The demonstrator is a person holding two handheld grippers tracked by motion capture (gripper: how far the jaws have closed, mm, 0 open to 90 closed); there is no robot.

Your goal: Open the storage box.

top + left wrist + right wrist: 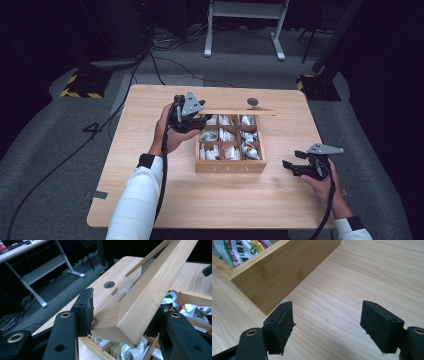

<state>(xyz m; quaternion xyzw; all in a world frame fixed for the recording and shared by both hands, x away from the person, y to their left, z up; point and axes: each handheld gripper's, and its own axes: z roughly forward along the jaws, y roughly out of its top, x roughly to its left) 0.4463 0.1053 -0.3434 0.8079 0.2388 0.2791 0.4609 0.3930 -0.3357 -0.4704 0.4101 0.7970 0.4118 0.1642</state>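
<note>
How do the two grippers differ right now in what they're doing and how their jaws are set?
The left gripper is raised at the far left corner of the tea box, jaws closed on the corner of its wooden lid, which stands open; the right gripper sits low near the table, right of the box, jaws apart and holding nothing. Both are black, hand-held, with a grey plate on top.
</note>
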